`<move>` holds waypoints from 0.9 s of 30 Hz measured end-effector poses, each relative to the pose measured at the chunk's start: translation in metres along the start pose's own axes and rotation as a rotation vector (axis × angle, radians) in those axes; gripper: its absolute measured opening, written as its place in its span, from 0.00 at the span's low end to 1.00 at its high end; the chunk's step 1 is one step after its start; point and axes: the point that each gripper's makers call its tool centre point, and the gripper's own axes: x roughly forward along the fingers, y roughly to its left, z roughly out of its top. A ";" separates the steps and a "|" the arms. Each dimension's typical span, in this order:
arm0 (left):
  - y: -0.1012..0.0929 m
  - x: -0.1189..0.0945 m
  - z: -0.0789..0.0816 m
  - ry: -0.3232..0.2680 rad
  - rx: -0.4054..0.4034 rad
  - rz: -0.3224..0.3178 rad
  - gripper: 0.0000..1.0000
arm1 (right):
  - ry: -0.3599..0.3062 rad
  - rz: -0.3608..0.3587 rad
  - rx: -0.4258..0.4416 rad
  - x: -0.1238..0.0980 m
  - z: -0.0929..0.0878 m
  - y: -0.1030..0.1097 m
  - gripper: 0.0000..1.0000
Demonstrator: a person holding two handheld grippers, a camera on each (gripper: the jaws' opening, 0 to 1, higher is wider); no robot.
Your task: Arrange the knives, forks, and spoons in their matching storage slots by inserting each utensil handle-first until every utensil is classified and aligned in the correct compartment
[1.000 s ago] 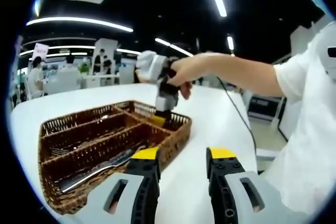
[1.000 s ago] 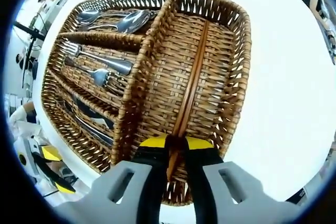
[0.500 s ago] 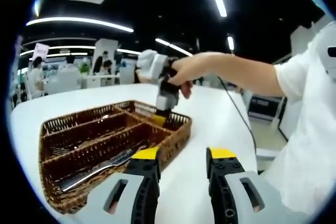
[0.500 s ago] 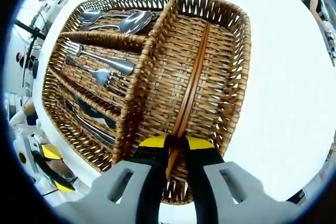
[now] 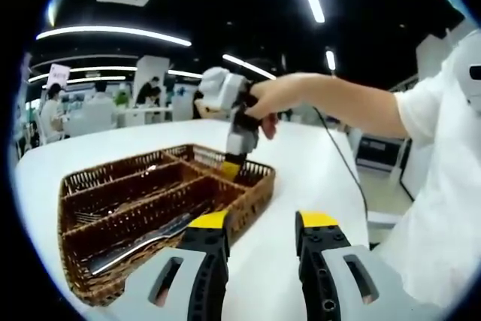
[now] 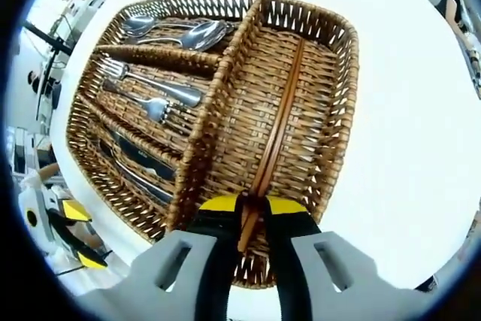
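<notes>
Between the right jaws: wooden stick (image 6: 272, 144) over basket (image 6: 331, 110).

In the right gripper view, the near end of a thin wooden stick (image 6: 275, 140) is clamped out of sight between the jaws of the right gripper (image 6: 252, 213), which also cover the near rim of the wicker tray (image 6: 340, 88). The knives (image 6: 143, 167) lie partly behind a woven divider. In the left gripper view, the forks (image 5: 94, 214) in the tray's middle slot are too small and dim to count, and distant people (image 5: 52, 107) are blurred.
</notes>
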 end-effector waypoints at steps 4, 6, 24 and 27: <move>-0.001 -0.001 0.000 0.003 0.003 0.002 0.34 | -0.018 0.005 -0.020 -0.002 0.000 0.002 0.12; -0.001 -0.001 0.000 0.005 0.005 0.003 0.34 | -0.022 0.010 -0.026 -0.003 -0.001 0.003 0.12; 0.000 -0.007 0.003 0.006 0.020 0.026 0.34 | -0.105 0.029 -0.175 -0.010 -0.006 0.005 0.11; -0.001 -0.008 0.003 0.007 0.022 0.028 0.34 | -0.134 0.030 -0.208 -0.013 -0.005 0.004 0.11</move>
